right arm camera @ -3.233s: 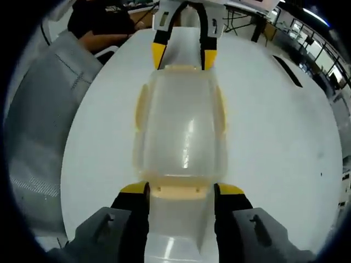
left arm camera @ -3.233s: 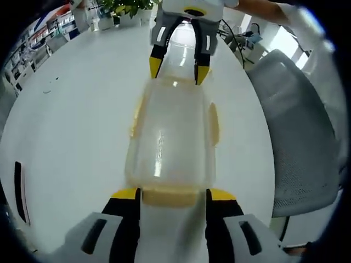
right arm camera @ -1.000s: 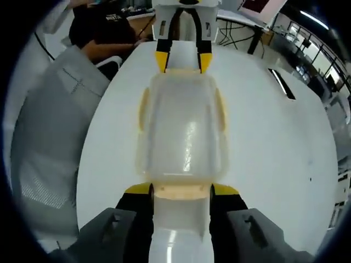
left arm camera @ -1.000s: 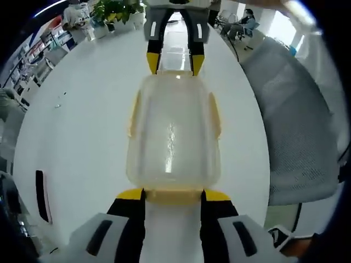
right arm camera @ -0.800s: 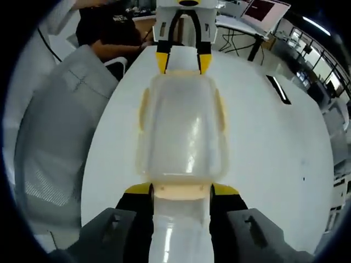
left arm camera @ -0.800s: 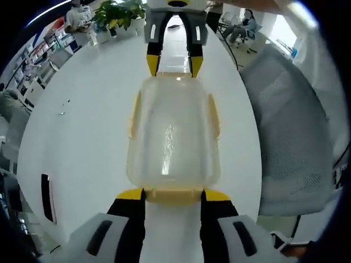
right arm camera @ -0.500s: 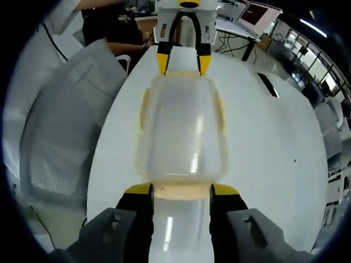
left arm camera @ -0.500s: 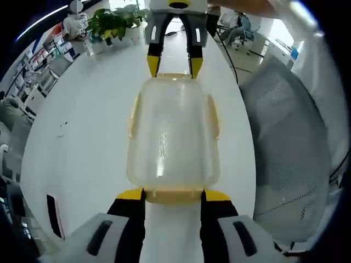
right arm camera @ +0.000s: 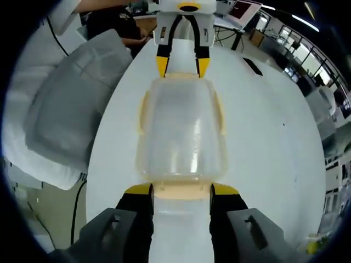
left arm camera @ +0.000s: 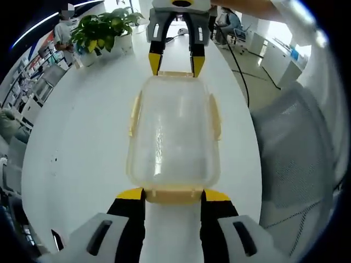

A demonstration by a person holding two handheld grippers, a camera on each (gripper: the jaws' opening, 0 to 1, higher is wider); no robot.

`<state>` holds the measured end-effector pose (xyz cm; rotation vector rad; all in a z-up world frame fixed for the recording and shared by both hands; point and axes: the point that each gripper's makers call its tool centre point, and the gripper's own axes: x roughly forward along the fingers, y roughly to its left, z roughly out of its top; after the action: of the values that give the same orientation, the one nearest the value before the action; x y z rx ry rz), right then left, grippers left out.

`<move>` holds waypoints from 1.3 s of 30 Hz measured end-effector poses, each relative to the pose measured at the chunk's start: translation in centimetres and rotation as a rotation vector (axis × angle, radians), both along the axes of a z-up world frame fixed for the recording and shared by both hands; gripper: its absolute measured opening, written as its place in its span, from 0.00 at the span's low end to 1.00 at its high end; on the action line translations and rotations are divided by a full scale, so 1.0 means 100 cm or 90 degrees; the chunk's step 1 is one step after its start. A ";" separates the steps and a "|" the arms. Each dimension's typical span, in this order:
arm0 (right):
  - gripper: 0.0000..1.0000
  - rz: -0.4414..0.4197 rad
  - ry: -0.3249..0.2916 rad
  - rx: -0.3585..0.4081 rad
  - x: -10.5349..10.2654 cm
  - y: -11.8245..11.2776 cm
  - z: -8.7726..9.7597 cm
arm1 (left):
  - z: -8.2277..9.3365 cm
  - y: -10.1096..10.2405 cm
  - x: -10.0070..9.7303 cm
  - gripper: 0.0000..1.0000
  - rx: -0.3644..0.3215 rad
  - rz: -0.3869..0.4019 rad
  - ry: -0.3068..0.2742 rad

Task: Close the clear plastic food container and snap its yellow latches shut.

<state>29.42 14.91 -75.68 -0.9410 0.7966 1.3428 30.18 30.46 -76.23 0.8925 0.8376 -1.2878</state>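
Note:
The clear plastic container (left arm camera: 173, 126) with its lid on spans the space between my two grippers above the white table (left arm camera: 82, 126). My left gripper (left arm camera: 173, 194) is shut on the yellow latch at its near end. My right gripper (left arm camera: 173, 63) grips the far end latch. Yellow side latches (left arm camera: 133, 112) lie against the long walls. In the right gripper view the same container (right arm camera: 181, 129) runs from my right gripper (right arm camera: 181, 190), shut on the near latch, to my left gripper (right arm camera: 182, 66) at the far end.
A potted plant (left arm camera: 104, 30) stands at the table's far left. A grey mesh chair (left arm camera: 296, 148) stands off the table's right side; the same chair (right arm camera: 66, 120) is on the left in the right gripper view. A person in a dark shirt (right arm camera: 115, 22) sits beyond it.
Both views have swung over the table while the container stays fixed between the grippers, so it moves with them. The plant has come closer and the chair has slid lower.

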 end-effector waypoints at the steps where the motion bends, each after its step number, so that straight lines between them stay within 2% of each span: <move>1: 0.36 -0.002 0.002 -0.002 0.001 -0.007 -0.003 | -0.002 -0.007 0.000 0.33 0.003 -0.002 0.001; 6: 0.36 -0.009 0.015 0.007 0.000 -0.029 -0.012 | -0.007 -0.026 0.000 0.33 0.009 -0.007 0.011; 12: 0.36 -0.009 0.022 0.013 0.002 -0.038 -0.022 | -0.013 -0.038 0.000 0.33 0.021 -0.007 0.024; 16: 0.36 -0.007 0.030 0.018 -0.001 -0.037 -0.025 | -0.020 -0.036 -0.003 0.33 0.044 -0.009 0.028; 21: 0.36 -0.004 0.038 0.021 -0.001 -0.032 -0.028 | -0.020 -0.030 -0.005 0.33 0.059 -0.004 0.032; 27: 0.36 -0.009 0.043 0.007 -0.004 -0.033 -0.030 | -0.023 -0.030 -0.006 0.33 0.063 -0.006 0.033; 39: 0.37 -0.011 0.041 0.014 -0.005 -0.034 -0.030 | -0.023 -0.030 -0.006 0.33 0.078 -0.017 0.025</move>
<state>28.97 11.50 -78.69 -0.8750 0.8356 1.3700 29.59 27.50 -78.50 0.9810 0.9469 -1.2918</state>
